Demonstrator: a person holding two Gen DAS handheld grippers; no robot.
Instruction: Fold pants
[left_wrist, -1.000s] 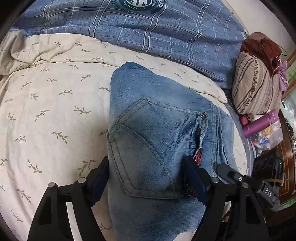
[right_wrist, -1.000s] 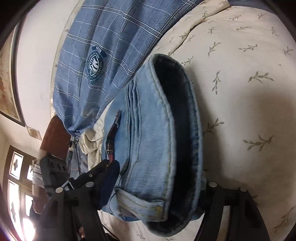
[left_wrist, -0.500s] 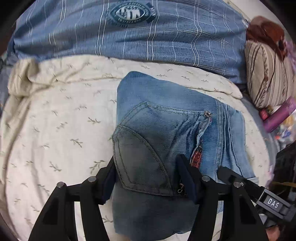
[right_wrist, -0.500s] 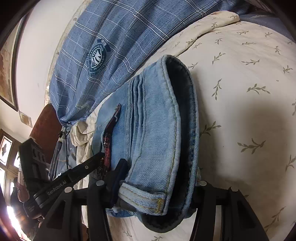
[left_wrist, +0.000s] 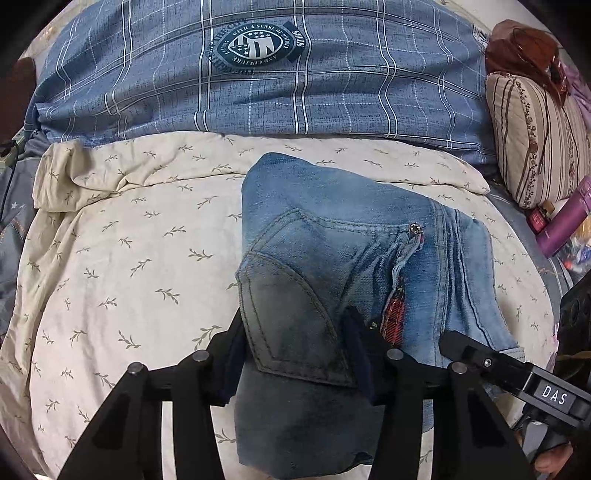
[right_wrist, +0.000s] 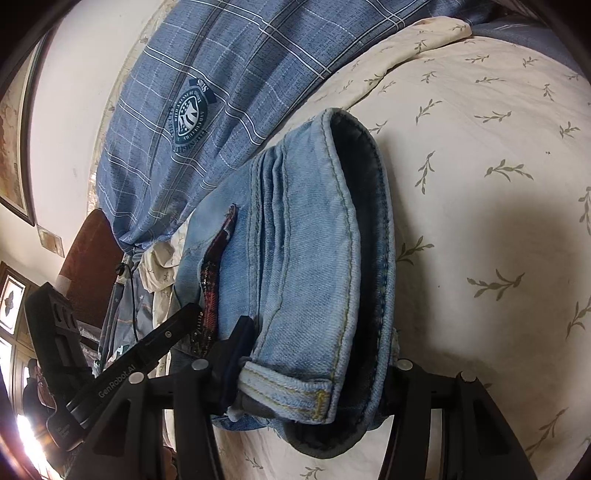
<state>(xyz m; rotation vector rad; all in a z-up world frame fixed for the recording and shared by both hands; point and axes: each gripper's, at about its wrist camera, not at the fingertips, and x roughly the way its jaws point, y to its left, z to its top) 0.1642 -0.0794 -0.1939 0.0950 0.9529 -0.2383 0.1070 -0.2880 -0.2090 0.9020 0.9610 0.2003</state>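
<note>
Leaf-print bedding (left_wrist: 122, 266) carries the nearly folded jeans (left_wrist: 332, 266), each tool, left (left_wrist: 295, 350) and right (right_wrist: 314, 354), clamped on the bundle's near edge.

Close wrist views, shared jeans (left_wrist: 332, 266)

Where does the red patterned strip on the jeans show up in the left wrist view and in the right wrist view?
Left wrist: the red strip runs down the jeans just right of centre, beside the left gripper's right finger.
Right wrist: the strip sits left of centre, along the jeans' left edge.
Shared landmark: the round crest on the blue plaid quilt.
</note>
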